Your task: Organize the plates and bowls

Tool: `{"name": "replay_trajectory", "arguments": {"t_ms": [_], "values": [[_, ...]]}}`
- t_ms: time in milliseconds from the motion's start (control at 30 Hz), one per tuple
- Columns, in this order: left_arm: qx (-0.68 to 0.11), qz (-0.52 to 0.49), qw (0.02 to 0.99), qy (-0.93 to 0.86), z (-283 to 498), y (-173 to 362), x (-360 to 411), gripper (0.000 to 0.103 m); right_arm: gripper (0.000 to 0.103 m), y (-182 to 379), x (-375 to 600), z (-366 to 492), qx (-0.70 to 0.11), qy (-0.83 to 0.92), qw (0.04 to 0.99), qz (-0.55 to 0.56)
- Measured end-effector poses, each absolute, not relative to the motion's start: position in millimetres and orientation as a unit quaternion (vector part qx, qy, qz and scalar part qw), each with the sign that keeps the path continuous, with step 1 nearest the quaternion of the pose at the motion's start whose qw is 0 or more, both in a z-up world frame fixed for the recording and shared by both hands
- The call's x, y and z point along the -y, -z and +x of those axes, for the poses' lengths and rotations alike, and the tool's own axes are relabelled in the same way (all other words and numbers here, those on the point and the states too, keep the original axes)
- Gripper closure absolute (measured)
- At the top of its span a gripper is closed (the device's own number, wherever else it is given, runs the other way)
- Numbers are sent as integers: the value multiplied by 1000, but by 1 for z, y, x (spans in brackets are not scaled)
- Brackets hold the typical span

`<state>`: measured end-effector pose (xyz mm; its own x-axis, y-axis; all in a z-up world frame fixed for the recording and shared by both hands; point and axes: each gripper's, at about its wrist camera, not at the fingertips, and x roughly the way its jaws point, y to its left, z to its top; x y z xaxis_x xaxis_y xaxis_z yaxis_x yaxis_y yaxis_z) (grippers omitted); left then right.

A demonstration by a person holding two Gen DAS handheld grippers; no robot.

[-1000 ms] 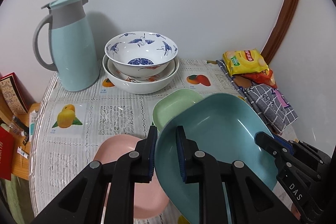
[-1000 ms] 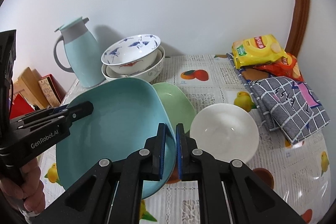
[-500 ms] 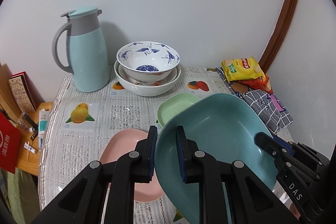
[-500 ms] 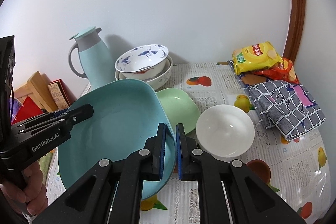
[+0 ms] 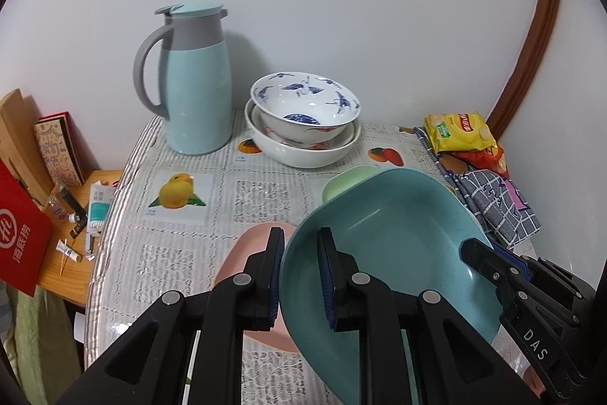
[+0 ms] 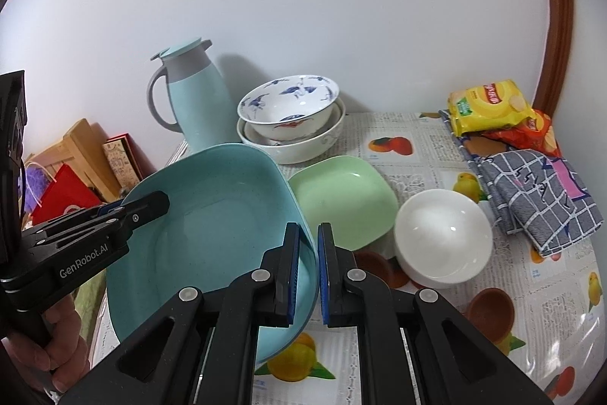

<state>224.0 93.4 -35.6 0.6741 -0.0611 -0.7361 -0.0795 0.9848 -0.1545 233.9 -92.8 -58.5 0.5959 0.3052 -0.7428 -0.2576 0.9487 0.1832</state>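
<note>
left wrist view: left tongs (image 5: 301, 276) clamped on the near-left rim of the teal plate (image 5: 394, 253), one finger outside the rim, one inside. plate is off the table (image 5: 182, 253), tilted. right tongs (image 5: 489, 260) bite the opposite rim from the right side of the frame.

right wrist view: right tongs (image 6: 308, 268) nearly together, clamped on the teal plate's (image 6: 212, 238) right rim; thin wall sits between the blue pads. left tongs (image 6: 148, 205) grip its far-left rim, with the person's hand (image 6: 49, 340) on the handle below. so the plate is held between both tongs, above the table's left-front part.

under and beside the plate:
- pink plate (image 5: 242, 253) on the table, partly hidden behind the left tongs
- green plate (image 6: 341, 200) flat on the table, just right of the teal plate, its left edge hidden by the teal rim
- white bowl (image 6: 442, 238) upright, just right of the green plate
- blue-patterned bowl (image 5: 305, 105) nested in a larger white bowl (image 5: 303, 148) at the back, near the wall
- teal thermos jug (image 5: 193, 82) upright, just left of the bowl stack
- checked cloth (image 6: 538, 192) folded at the right edge, yellow snack bag (image 6: 489, 105) behind it

table has a fruit-print cover.
</note>
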Motion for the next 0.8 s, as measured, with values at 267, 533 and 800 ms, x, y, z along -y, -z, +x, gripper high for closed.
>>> {"name": "replay_trajectory", "arguments": {"t_ms": [267,533,800], "values": [[-411,-107,905,-16,225,49,-110,86,93,69,76,238,-429,-169,887,16],[-424,-124,896,-30,223,67,-128,86,93,83,58,243,-441,-181,879,5],[-439,-140,886,-45,224,86,-148,86,93,101,38,248,-455,-194,869,-7]]}}
